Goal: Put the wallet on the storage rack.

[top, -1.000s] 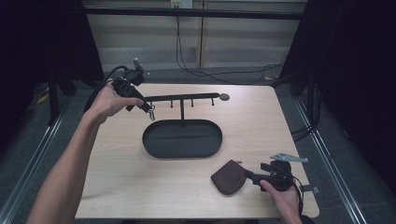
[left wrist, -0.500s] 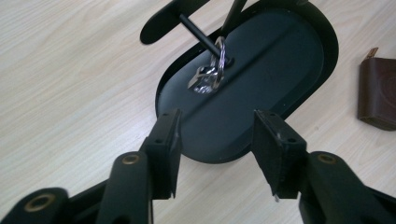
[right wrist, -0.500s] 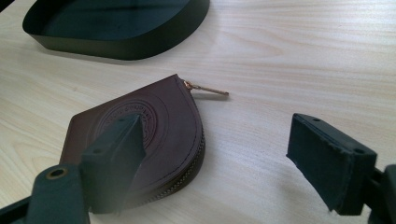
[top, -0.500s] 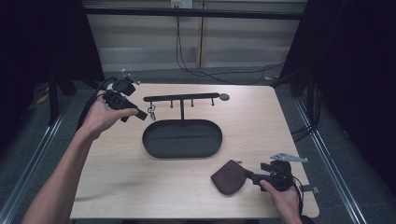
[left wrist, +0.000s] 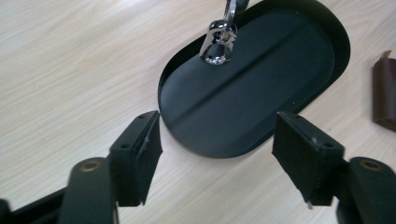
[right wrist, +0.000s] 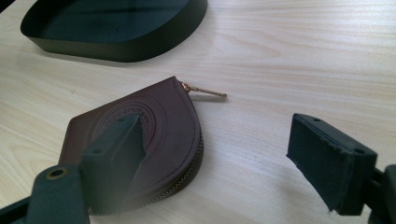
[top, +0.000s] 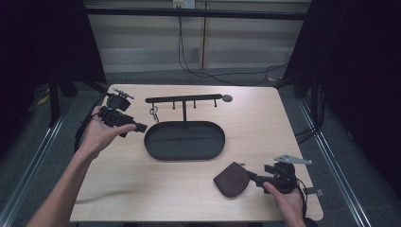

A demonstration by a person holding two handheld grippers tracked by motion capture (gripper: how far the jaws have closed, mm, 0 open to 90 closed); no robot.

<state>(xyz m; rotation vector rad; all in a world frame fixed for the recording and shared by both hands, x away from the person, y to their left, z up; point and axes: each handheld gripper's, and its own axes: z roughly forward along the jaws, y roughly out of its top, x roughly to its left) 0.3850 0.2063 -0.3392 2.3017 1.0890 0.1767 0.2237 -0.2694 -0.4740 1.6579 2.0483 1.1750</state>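
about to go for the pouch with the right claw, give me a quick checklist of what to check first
1. Right claw open: ok, jaws stand wide apart with nothing between the pads.
2. Brown zip pouch lying flat on the table: ok, zipper pull points away from the claw.
3. Pouch lined up between the jaws: not ok, it sits behind the left jaw, off centre.
4. Left claw out of the way: ok, its jaws have just been opening, nothing between them, at the far end of the black oval tray.
5. Key ring hanging on the hook rack: ok.
6. Pouch zipped shut: cannot tell.
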